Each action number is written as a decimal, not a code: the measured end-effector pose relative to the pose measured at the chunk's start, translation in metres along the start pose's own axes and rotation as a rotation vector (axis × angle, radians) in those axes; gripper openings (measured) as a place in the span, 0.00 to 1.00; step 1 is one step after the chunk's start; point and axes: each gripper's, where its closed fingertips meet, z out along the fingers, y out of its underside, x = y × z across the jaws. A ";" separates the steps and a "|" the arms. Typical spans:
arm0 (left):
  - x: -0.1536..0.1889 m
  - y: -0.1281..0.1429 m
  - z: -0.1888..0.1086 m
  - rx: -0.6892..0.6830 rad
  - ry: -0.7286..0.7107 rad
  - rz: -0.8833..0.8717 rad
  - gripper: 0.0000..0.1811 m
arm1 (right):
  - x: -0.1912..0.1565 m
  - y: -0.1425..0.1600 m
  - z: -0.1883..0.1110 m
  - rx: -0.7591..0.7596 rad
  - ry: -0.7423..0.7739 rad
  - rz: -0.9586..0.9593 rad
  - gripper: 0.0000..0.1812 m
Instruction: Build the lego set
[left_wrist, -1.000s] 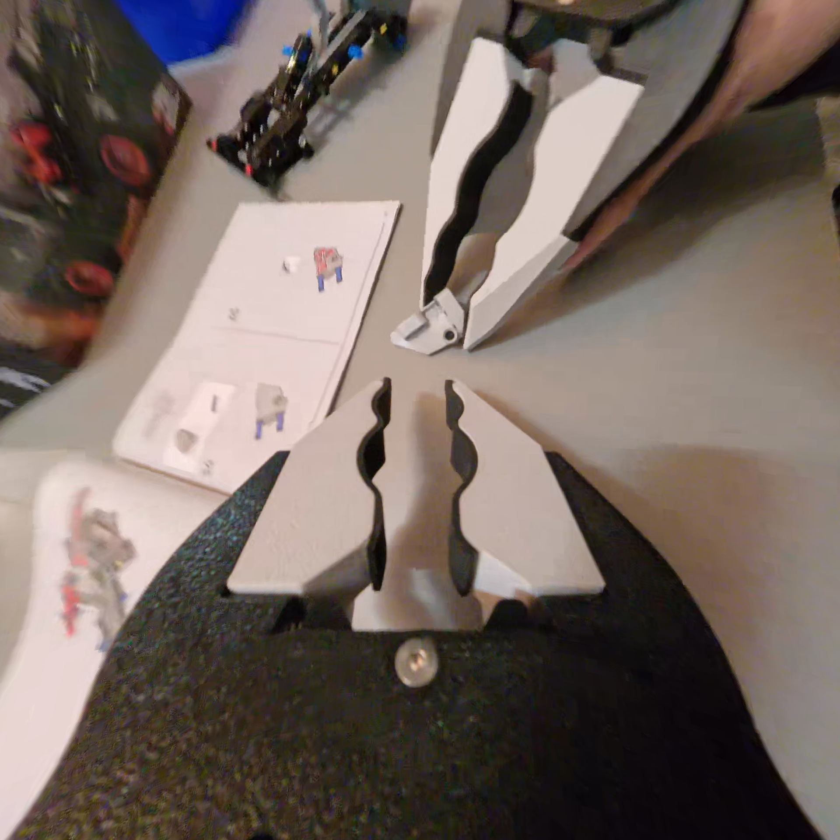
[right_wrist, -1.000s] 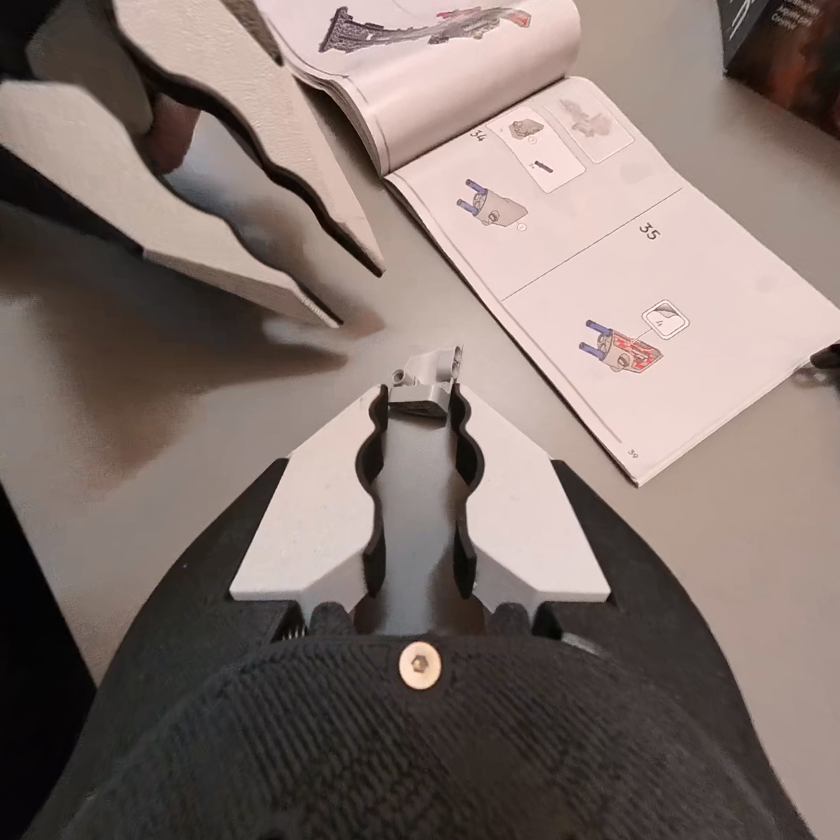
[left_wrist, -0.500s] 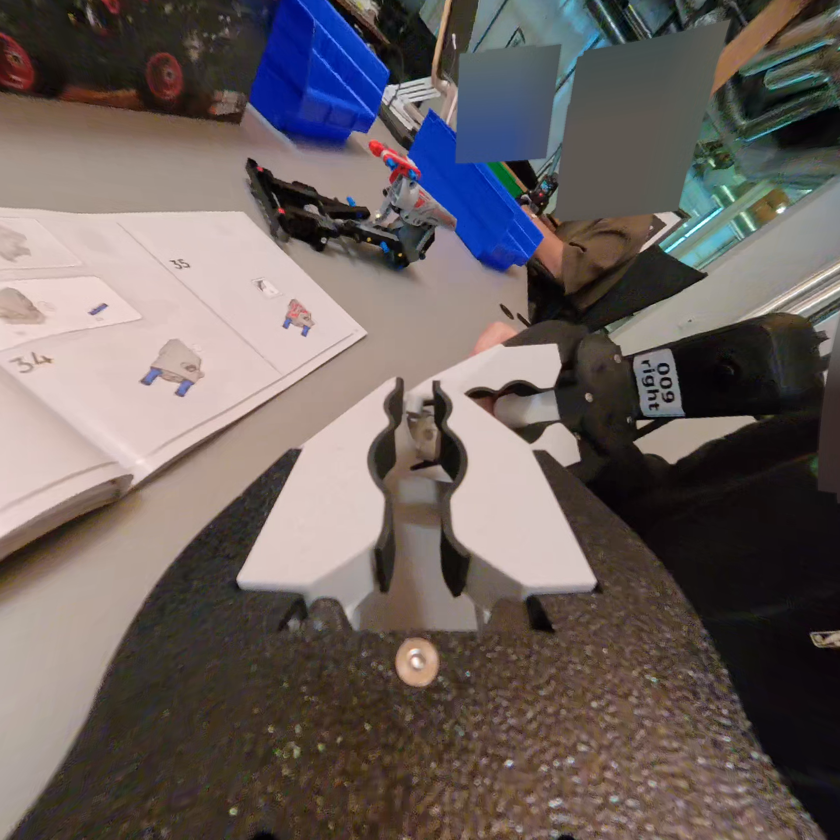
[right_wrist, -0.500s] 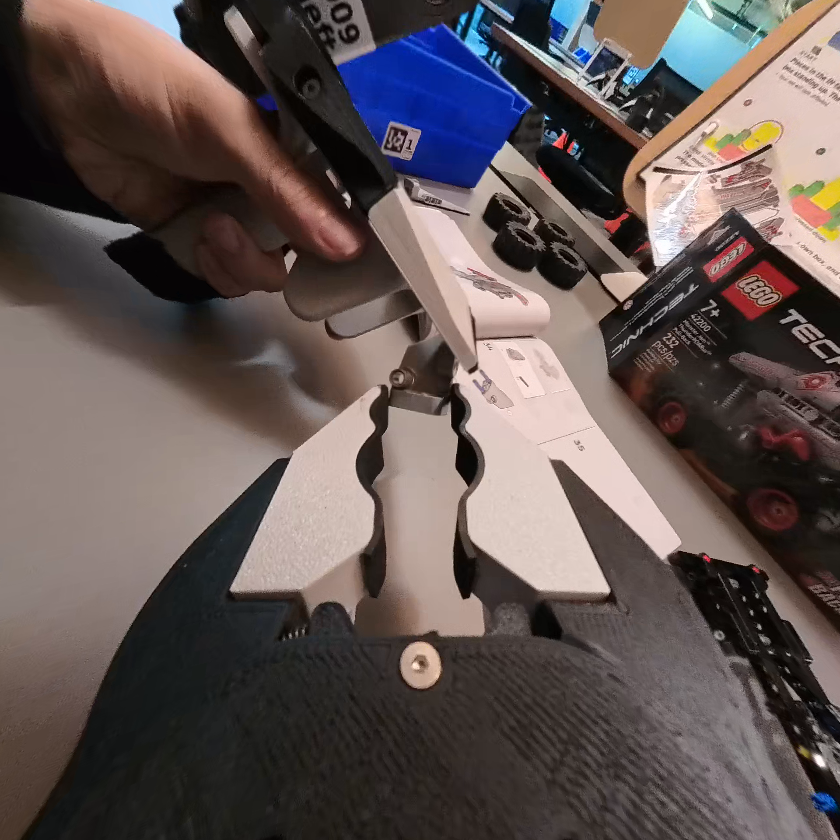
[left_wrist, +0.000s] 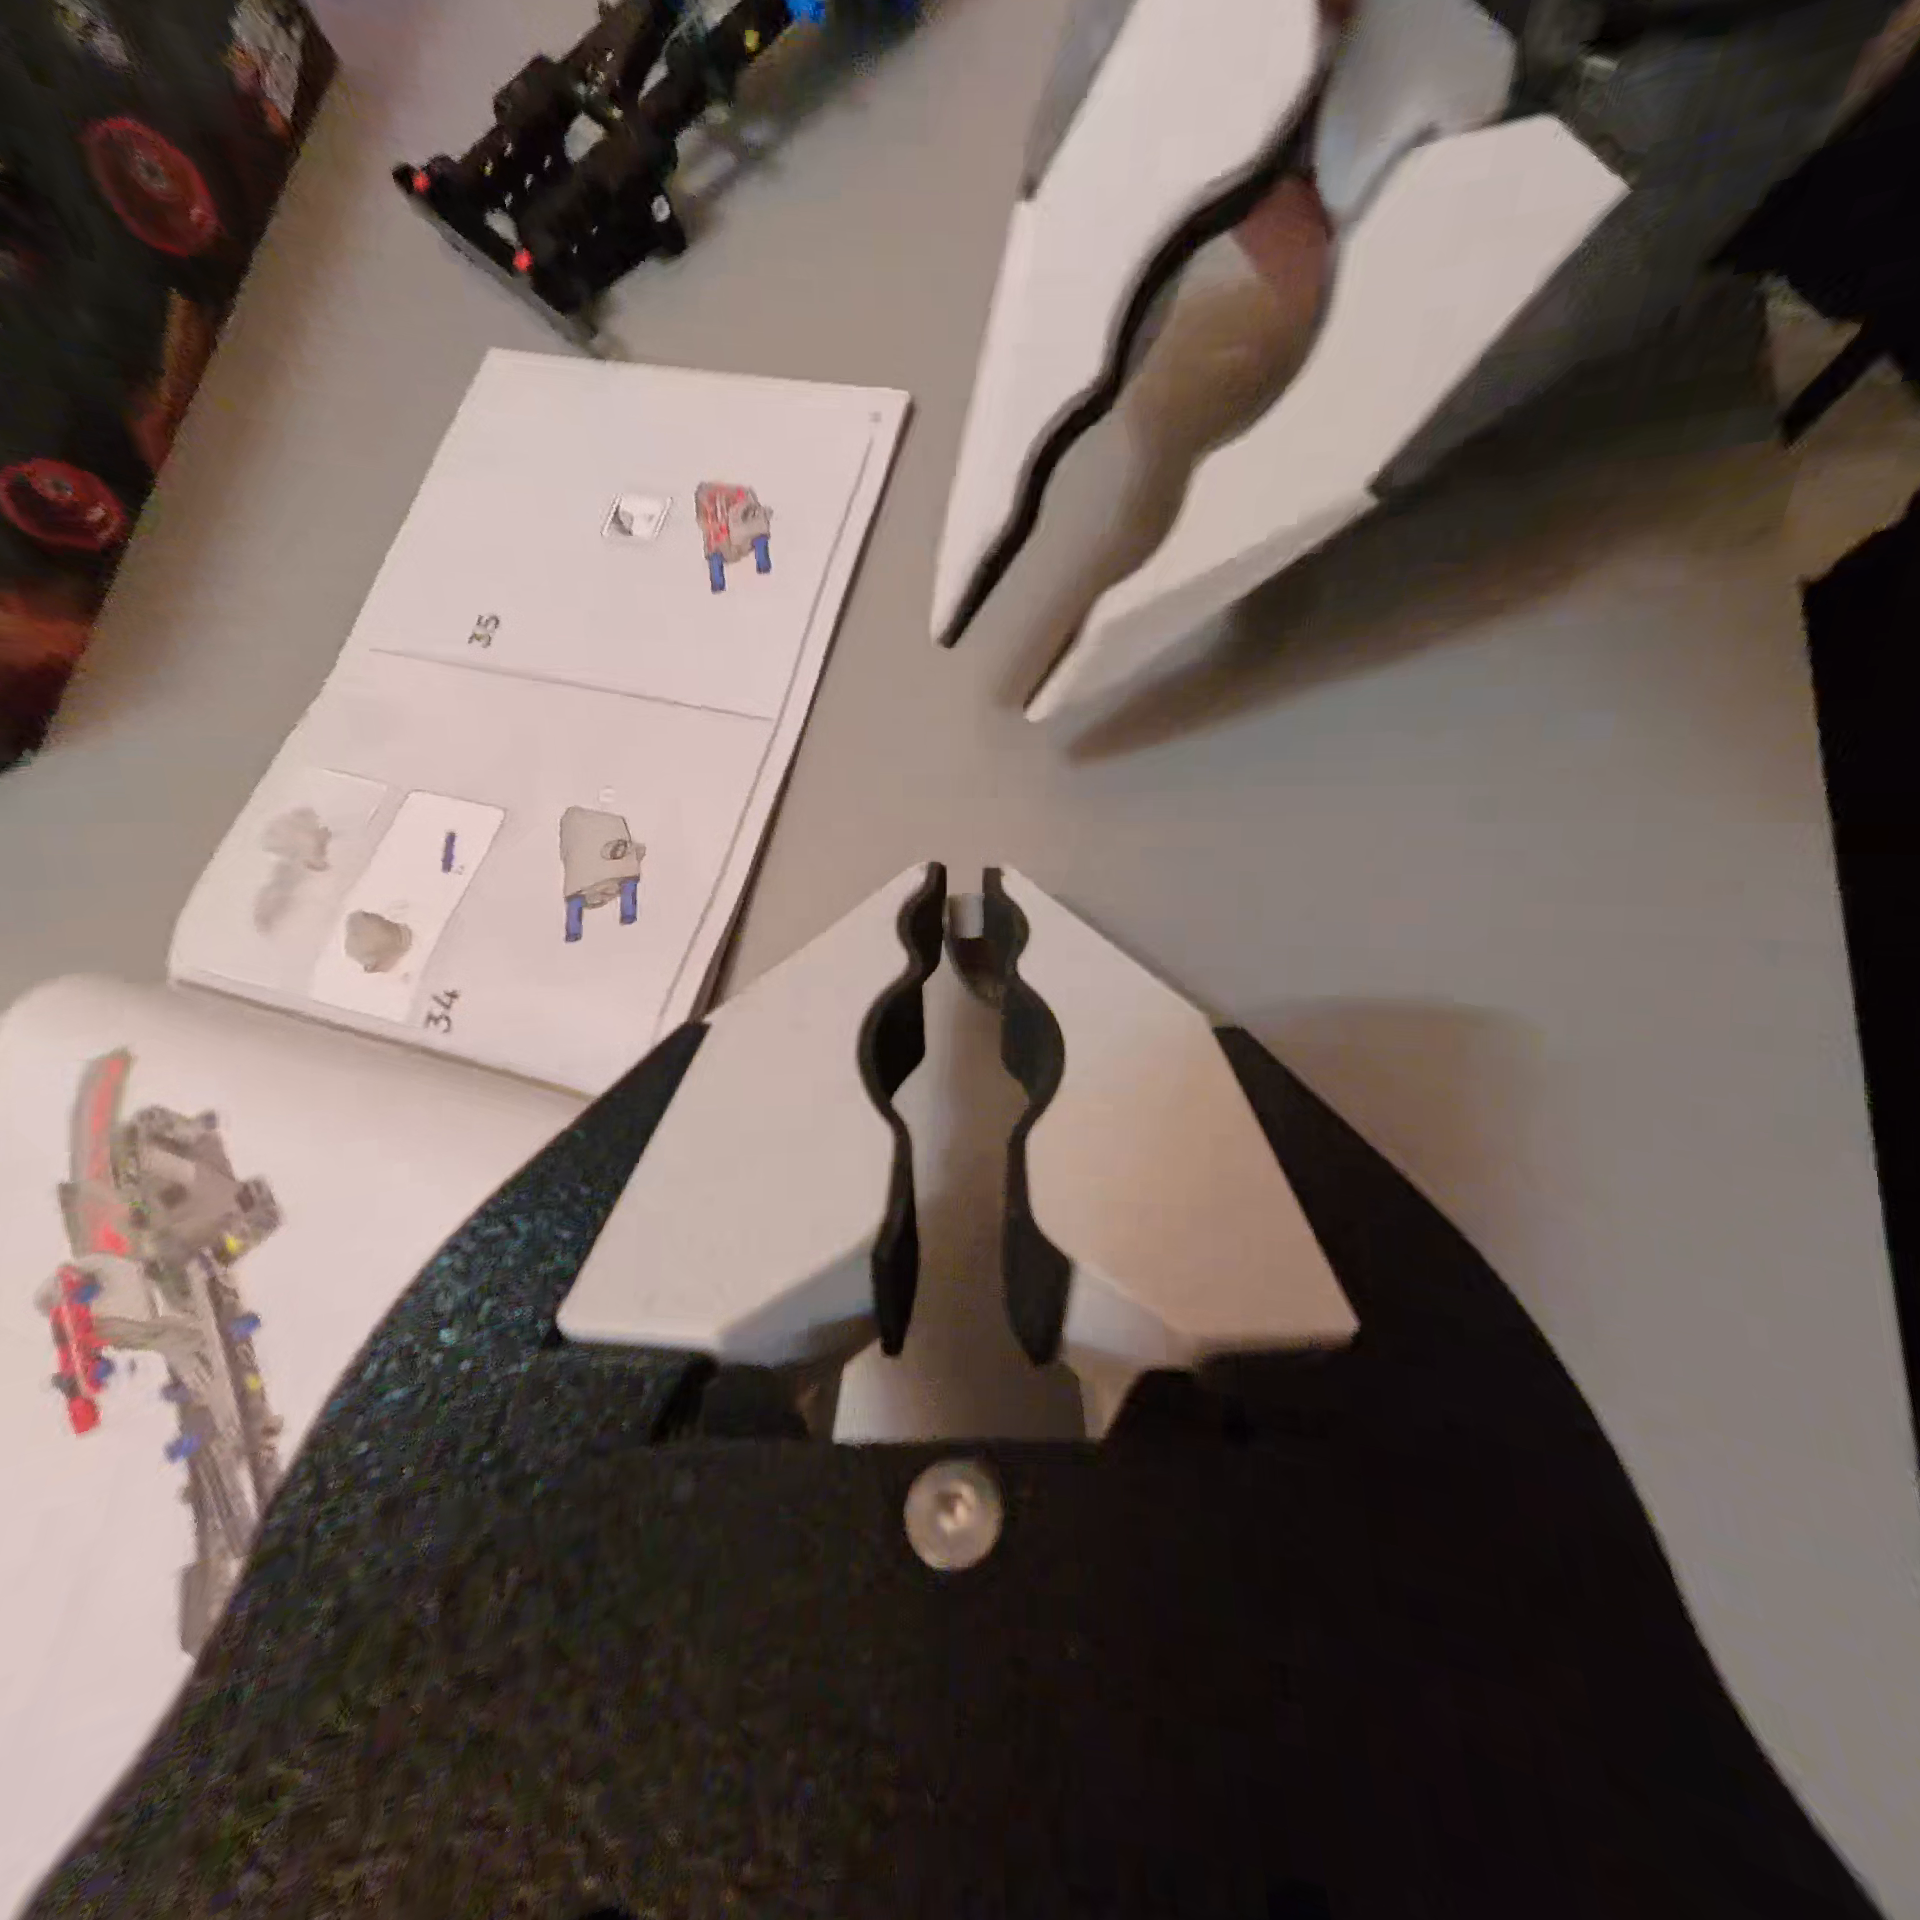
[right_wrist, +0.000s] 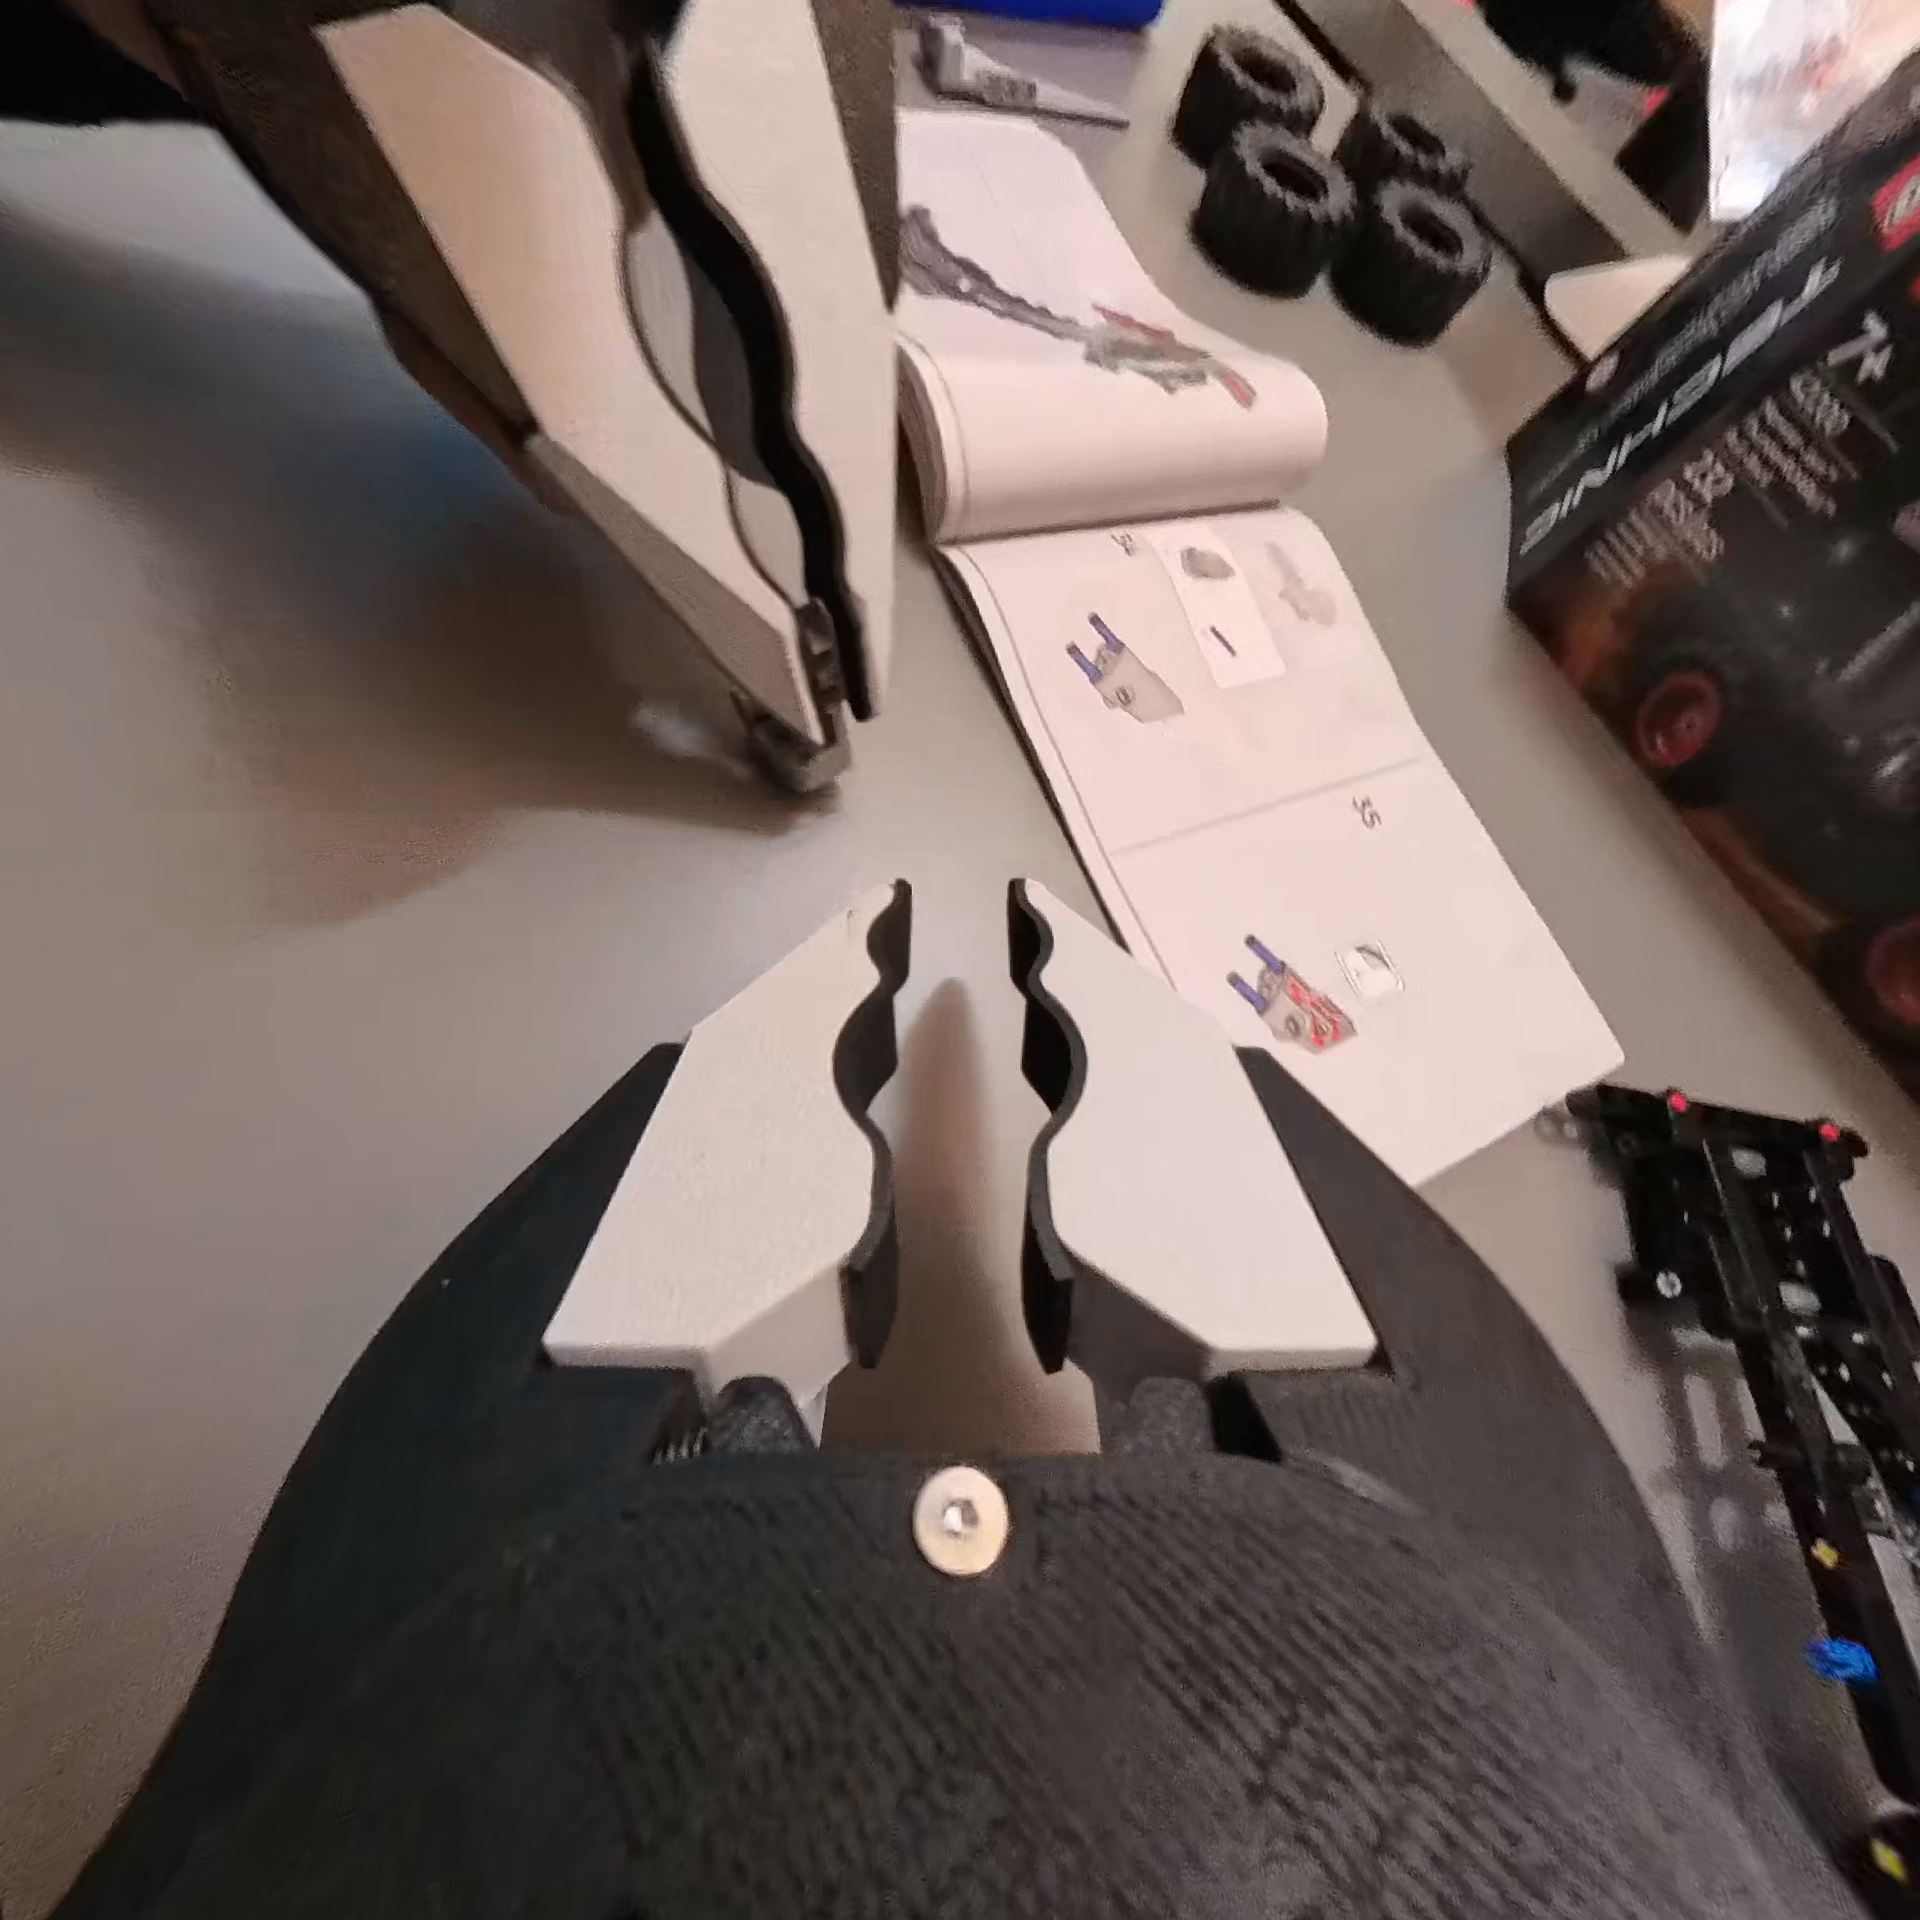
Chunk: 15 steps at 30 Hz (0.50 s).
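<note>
Both grippers point tips-down at the grey table (left_wrist: 1403, 935), facing each other, tips near but apart.

Left gripper (left_wrist: 961, 883): fingers nearly closed, pinching a small light grey Lego piece (left_wrist: 968, 920) at the very tips. From the right wrist view the same piece (right_wrist: 821, 665) sits clamped between its fingertips, just above or on the tabletop; contact not clear.

Right gripper (right_wrist: 958, 894): fingers parted, nothing between them, tips hovering low over the table. In the left wrist view it (left_wrist: 997, 665) stands steeply tilted, tips close to the surface.

Instruction booklet (left_wrist: 582, 665) lies open flat beside the left gripper, pages showing step numbers and small drawings of a grey part with blue pins. Black partly built chassis (left_wrist: 551, 197) sits beyond the booklet. Dark set box (right_wrist: 1745, 499) with printed branding stands past the booklet; four black tyres (right_wrist: 1340, 208) are clustered behind it.
</note>
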 end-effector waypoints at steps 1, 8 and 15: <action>-0.001 -0.001 0.002 -0.006 -0.002 0.011 0.02 | 0.003 0.004 0.001 -0.020 0.003 0.015 0.09; 0.000 0.004 0.010 -0.040 0.028 0.035 0.02 | -0.003 0.021 0.005 -0.086 -0.079 0.093 0.09; -0.008 -0.009 -0.009 0.100 0.013 -0.070 0.11 | -0.004 0.025 0.005 -0.084 -0.126 0.163 0.06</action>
